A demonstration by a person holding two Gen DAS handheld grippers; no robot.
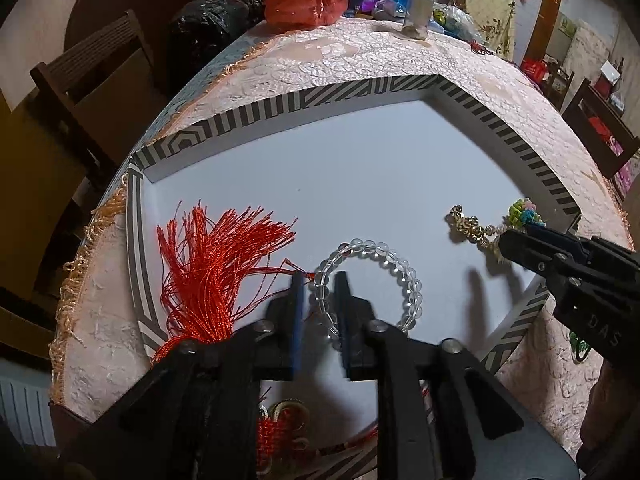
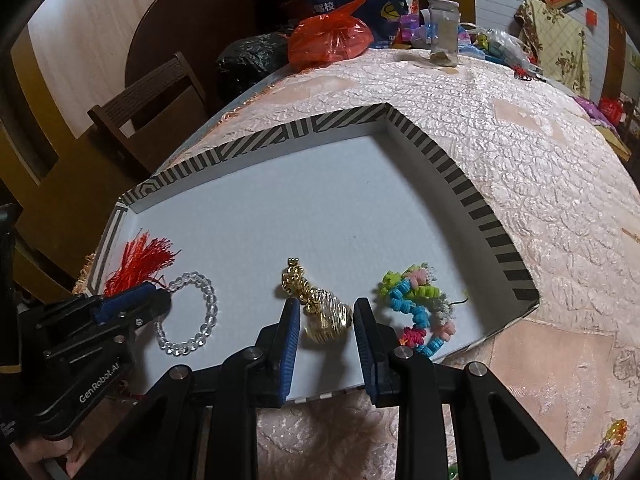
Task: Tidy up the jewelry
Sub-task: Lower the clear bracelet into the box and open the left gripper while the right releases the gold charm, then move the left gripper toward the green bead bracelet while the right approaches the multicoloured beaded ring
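Left wrist view: left claw (image 1: 320, 280) parted astride clear bead bracelet (image 1: 372, 284), slippery, grip across beads; right claw (image 2: 326, 312) parted around gold charm (image 2: 320, 304).

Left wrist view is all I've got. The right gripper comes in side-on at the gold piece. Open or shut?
Observer: Open. In the right wrist view the right gripper has one jaw on each side of the gold ornament. I can't tell whether either one touches it.
Operator: What's the colourful thing half hidden behind that gripper?
Observer: It's a colourful bead bracelet, lying as a full loop on the floor of the tray. It sits to the right of the gold ornament and apart from it.
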